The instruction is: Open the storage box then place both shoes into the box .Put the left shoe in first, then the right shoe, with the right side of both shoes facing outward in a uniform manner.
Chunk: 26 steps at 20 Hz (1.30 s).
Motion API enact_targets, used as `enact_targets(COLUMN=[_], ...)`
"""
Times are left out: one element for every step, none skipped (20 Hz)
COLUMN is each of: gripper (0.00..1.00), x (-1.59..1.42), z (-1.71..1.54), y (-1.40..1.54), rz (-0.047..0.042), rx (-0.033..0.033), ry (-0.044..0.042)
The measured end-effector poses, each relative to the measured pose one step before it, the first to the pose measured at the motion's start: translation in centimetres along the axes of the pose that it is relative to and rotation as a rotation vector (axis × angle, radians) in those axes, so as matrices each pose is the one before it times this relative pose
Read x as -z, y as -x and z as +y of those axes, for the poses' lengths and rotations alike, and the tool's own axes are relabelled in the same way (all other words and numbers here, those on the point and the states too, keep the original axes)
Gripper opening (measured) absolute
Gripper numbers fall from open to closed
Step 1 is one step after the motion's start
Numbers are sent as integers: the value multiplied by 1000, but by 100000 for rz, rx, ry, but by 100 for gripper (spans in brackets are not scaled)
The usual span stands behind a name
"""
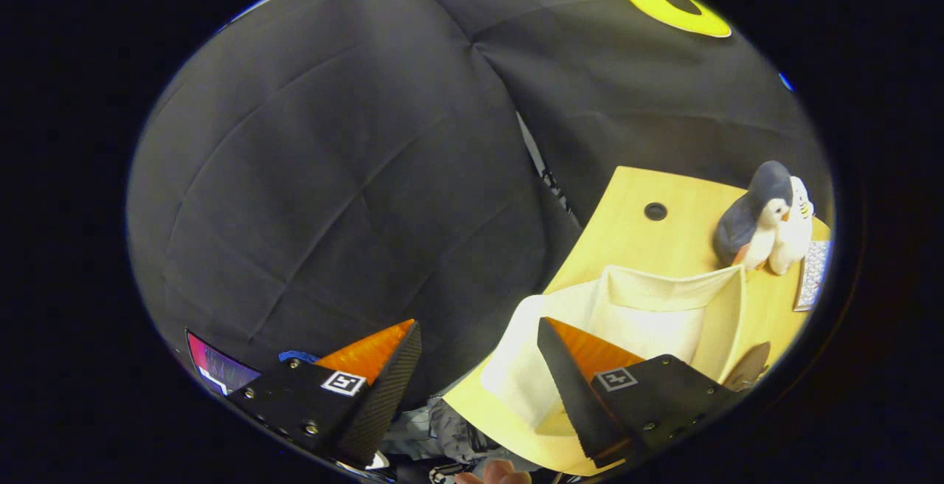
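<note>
The gripper [479, 336] is seen tilted steeply, so that the tabletop [634, 237] appears slanted and most of the area ahead of the jaws is taken up by the booth's black cloth wall [332, 174]. The jaws are spread wide apart and nothing is held or touched by them; only empty space lies between the fingers. The storage box [649, 307], a pale cream fabric container, is located on the tabletop just behind and beyond the right-hand finger, with its flap apparently folded open so that the interior is exposed. A dark rounded object [748, 366], possibly a shoe, is glimpsed beside the box, but it cannot be identified with certainty. A plush penguin [763, 226] is placed beyond the box, well clear of the jaws. Several risks are judged from this position: the soft box wall may be pushed in or the box shifted if the right-hand finger is swung across it; a shoe may be picked in the wrong order or turned to the wrong side, since the shoes are not clearly visible; and the penguin may be knocked if the approach is made too far beyond the box.
</note>
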<state>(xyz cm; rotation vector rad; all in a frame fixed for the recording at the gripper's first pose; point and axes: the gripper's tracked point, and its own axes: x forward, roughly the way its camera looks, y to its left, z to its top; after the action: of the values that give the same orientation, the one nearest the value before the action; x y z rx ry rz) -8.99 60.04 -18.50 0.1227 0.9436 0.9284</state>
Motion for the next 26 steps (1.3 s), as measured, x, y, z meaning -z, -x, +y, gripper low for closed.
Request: enact_targets(gripper=[97, 97, 97, 97, 97, 97, 97, 97, 97, 97, 97, 97, 97, 97, 97, 97, 97, 97, 97, 97, 97, 97, 97, 97, 97, 97], x=[-215, -403, -93, -335, -474, -605, -391, -307, -131, -66, -33, -91, 225, 76, 418, 393, 283, 248, 543, 663, 884, 766, 762, 742, 969, 995], z=[-929, -1079, -1109, -1263, -1324, -1466, -1504, -1505, -1573, -1502, -1511, -1576, -1381, -1059, -1199, -1256, -1231, -1246, -1475, -1372, -1268, -1242, -1339, -1254, -1123, -1103], y=[1242, 1268, 1404, 1495, 1216, 1088, 1140, 1066, 950, 827, 663, 615, 588, 508, 421, 342, 239, 37, -103, -232, -210, -159, -168, -186, -129, -329], rz=[-1406, -1659, -1486, -1533, -1866, -1923, -1502, -1399, -1129, -1370, -1346, -1443, -831, -200, 307, 330, -124, -406, 564, 1071, 1372, 1587, 1173, 1712, 1656, 2282], rx=[1262, 872, 1444, 1521, 1362, 1767, 2040, 2055, 2153, 2240, 2906, 2376, 2414, 1487, 1388, 1159, 1179, 1265, 1708, 1530, 1379, 1837, 1495, 2108, 1737, 1838], ry=[-967, -1135, -1310, -1144, -1441, -1335, -821, -360, -274, -28, -291, -463, -890, -966, -1342, -1119, -909, -663, -661, -1194, -1543, -1283, -434, 136, 690, 610])
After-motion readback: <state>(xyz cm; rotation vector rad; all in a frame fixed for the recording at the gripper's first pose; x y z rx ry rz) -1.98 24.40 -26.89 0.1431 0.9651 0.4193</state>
